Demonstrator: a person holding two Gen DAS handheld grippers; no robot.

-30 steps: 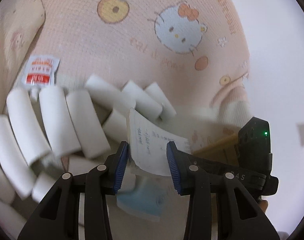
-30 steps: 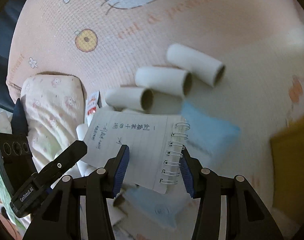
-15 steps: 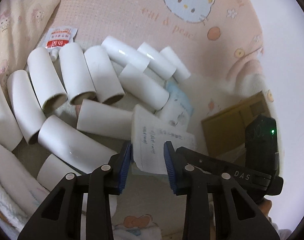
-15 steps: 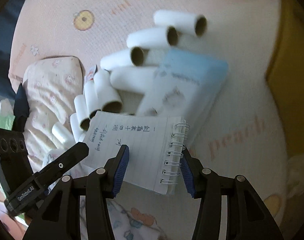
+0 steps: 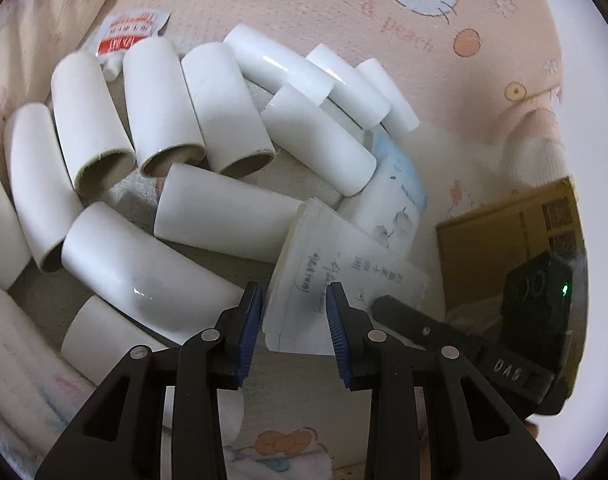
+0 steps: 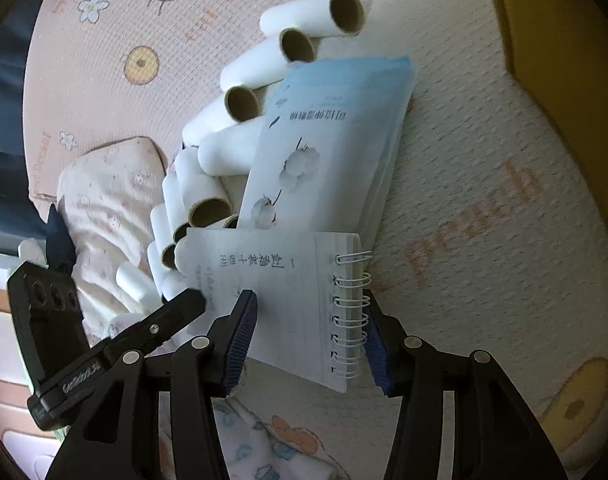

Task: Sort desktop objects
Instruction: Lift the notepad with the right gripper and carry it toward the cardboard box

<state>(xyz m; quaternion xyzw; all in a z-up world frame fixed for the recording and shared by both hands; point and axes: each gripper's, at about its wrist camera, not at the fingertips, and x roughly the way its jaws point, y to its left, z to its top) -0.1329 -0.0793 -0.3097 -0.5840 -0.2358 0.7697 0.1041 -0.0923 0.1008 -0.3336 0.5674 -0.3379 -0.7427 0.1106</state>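
Your right gripper (image 6: 310,340) has its jaws clamped across the spiral notepad (image 6: 287,300) — one pad at the wire binding, one on the page — holding it above the pink blanket (image 6: 464,184), near the blue packet (image 6: 328,140) and cardboard tubes (image 5: 223,216). Your left gripper (image 5: 295,332) has just narrowed; whether it pinches the notepad's far edge, I cannot tell.

On your pink cartoon-print blanket (image 5: 312,4) lie white cardboard tubes (image 5: 227,216), a blue-white packet (image 6: 328,140) and a red sachet (image 5: 129,32).
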